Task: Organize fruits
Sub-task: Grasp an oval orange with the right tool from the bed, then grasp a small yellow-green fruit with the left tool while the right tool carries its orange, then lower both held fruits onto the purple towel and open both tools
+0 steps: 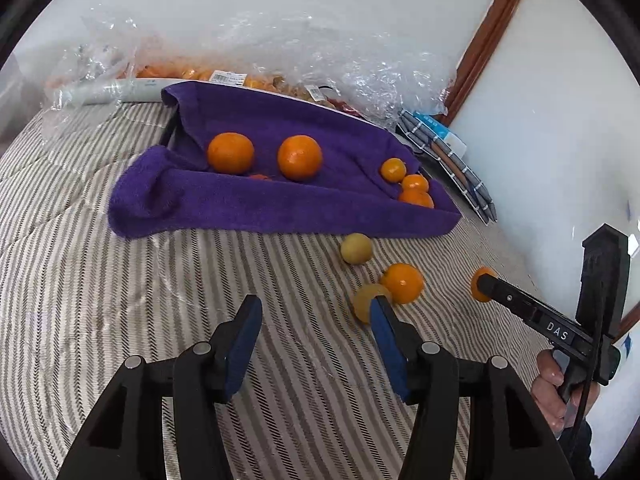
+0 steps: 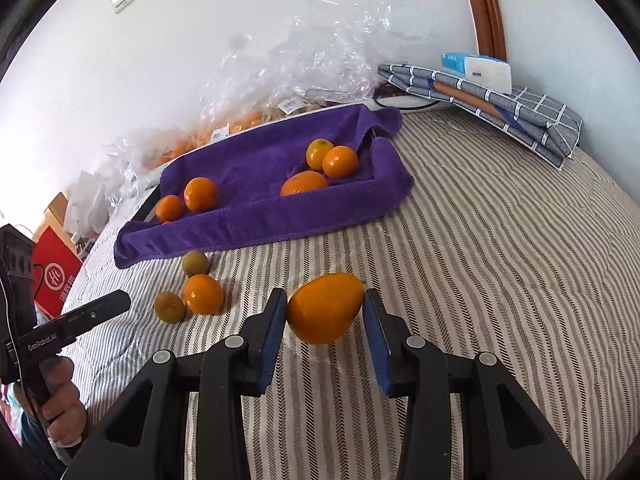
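Towel: purple terry cloth, plush, matt. Bedcover: woven striped fabric, quilted, matt. Oranges: glossy, finely dimpled peel. Bags: clear crinkled plastic film, shiny. Left gripper: matt black plastic, blue rubbery pads, metal pivot pins. Door frame: varnished brown wood.

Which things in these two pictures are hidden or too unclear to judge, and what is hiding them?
- Left wrist view: a small orange fruit shows only its top, behind a fold of the purple towel.
- Left wrist view: a yellowish fruit is partly covered by a finger of the left gripper.
- Both views: the fruit under the crumpled plastic bags is blurred; no count is possible.
- Right wrist view: whether the right gripper presses the orange fruit firmly is unclear.
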The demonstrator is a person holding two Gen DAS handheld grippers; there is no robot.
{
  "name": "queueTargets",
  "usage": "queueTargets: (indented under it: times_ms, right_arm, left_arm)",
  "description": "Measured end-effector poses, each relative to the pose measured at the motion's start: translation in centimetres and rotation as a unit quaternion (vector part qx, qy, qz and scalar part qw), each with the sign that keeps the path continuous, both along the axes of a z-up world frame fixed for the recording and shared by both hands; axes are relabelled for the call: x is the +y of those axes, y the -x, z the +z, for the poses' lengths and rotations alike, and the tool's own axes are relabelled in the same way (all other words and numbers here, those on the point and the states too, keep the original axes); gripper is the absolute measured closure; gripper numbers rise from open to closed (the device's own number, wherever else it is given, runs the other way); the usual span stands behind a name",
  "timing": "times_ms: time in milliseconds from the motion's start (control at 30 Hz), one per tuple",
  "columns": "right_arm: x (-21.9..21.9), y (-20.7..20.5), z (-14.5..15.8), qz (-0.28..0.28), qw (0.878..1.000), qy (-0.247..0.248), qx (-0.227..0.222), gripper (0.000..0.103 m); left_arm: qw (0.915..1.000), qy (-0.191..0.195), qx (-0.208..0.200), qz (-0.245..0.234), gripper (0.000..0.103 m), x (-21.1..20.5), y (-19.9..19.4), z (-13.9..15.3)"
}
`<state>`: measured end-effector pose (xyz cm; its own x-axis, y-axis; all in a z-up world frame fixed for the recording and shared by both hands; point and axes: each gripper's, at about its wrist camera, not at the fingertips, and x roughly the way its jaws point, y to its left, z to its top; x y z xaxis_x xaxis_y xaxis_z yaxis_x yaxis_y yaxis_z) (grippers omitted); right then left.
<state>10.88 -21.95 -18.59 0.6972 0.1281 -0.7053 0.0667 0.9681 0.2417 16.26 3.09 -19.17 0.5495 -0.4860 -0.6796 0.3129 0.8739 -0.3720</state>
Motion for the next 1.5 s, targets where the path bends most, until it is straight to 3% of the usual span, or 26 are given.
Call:
queueTargets:
  times_ms: [200,333,500,800,1000,1233,1500]
  right_arm:
    - [-0.6,1.1,0.1,0.003,1.0,-0.005,-0.005,0.064]
    - [-0.5,1.5,0.1,0.007,1.0,0.016,-0.009,0.064]
    - [-0.5,2.0,0.0,0.011,1.0,0.022,-0.007,0.064]
    - [0.2,1.8,0.3,0.013,0.999,0.027,-0.018,0.064]
    - [0.9,1.1,1.1,0.017,0.999,0.037,-0.028,0.064]
    - [0.8,-1.0,2.8,0.018,0.997,0.059,-0.053,0.064]
    - [-0.2,-5.6,4.0,0.008,0.996,0.059,-0.07,0.064]
  left_arm:
    - [0.9989,-0.013,0.007,-0.044,0.049,-3.2,-0.3,0.2]
    - [0.9979,-0.042,0.009,-0.048,0.049,-5.0,-0.9,-0.3]
    - [0.9979,-0.054,0.009,-0.034,0.078,-5.3,-1.1,-0.5]
    - [0.9985,-0.053,-0.008,-0.011,0.078,-4.1,-0.3,0.6]
    - [0.9985,-0.044,-0.014,0.028,0.078,-1.3,-0.6,1.6]
    - [0.9949,-0.04,-0.032,0.087,0.078,3.2,-2.8,3.4]
    - [0.99,-0.045,-0.05,0.124,0.078,4.7,-6.8,4.6]
